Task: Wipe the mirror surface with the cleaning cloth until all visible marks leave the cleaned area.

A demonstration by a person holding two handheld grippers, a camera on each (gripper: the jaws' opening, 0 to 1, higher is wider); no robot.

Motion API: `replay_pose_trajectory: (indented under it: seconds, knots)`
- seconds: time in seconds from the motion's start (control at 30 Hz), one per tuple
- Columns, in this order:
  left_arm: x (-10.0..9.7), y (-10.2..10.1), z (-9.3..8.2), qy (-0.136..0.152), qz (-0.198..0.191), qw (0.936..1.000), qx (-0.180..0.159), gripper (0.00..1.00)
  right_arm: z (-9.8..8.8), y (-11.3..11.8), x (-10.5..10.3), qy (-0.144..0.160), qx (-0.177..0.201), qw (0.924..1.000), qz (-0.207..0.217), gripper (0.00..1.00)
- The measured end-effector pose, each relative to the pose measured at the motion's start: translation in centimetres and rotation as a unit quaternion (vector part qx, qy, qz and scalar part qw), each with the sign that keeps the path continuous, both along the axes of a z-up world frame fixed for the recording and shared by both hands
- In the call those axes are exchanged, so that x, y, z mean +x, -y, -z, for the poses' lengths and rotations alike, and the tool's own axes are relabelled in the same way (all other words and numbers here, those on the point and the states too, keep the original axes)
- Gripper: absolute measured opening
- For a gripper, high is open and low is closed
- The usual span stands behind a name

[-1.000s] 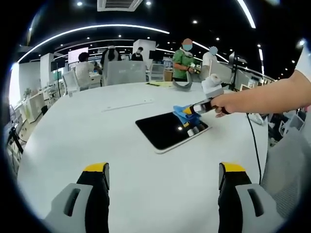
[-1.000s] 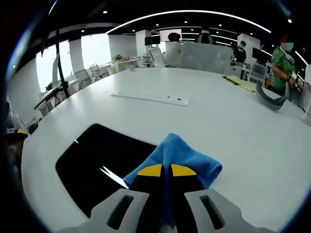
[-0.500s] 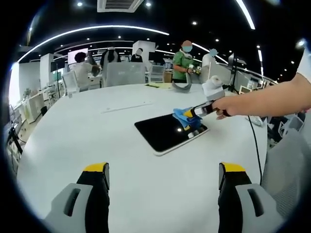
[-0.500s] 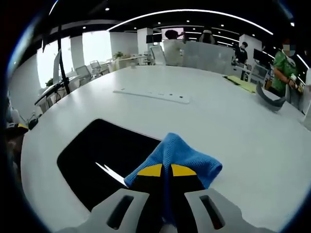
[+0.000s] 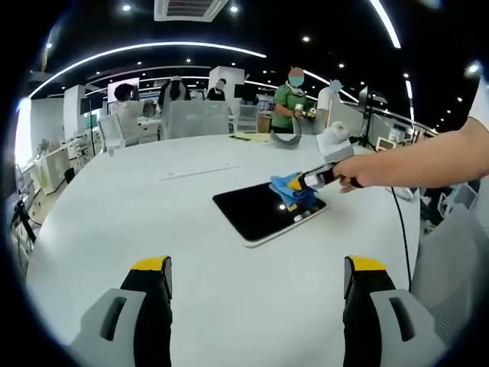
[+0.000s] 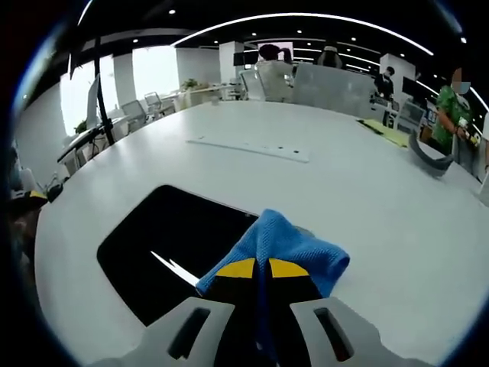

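A dark rectangular mirror (image 5: 263, 215) (image 6: 174, 245) lies flat on the round white table (image 5: 153, 222). My right gripper (image 6: 261, 269) is shut on a blue cleaning cloth (image 6: 281, 245), which rests on the mirror's near right edge. In the left gripper view the same blue cloth (image 5: 289, 187) sits at the mirror's far right corner, held by the right gripper (image 5: 304, 182) in a person's hand. My left gripper (image 5: 257, 267) hovers open above the bare table, well short of the mirror, nothing between its fingers (image 5: 151, 284).
A long white strip (image 6: 252, 147) lies on the table beyond the mirror. A curved grey object (image 6: 426, 153) and yellow-green sheets (image 6: 386, 130) sit at the far side. A black cable (image 5: 399, 229) runs off the table's right edge. People and office chairs stand behind.
The right gripper has slid the cloth a little farther across the mirror's corner. The left gripper has stayed where it was.
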State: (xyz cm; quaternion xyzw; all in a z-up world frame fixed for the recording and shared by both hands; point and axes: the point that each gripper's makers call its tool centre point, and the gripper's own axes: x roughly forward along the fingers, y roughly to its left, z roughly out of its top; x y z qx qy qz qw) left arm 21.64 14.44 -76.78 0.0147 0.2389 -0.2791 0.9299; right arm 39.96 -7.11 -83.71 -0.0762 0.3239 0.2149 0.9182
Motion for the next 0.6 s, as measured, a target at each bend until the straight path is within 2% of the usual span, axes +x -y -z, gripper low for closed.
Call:
replay_pose_trajectory:
  seconds: [0.6]
  knots:
    - [-0.1, -0.4, -0.6, 0.009, -0.005, 0.9999, -0.007, 0.94, -0.4, -3.1, -1.4, -0.004, 0.006, 0.9998, -0.016, 0.00]
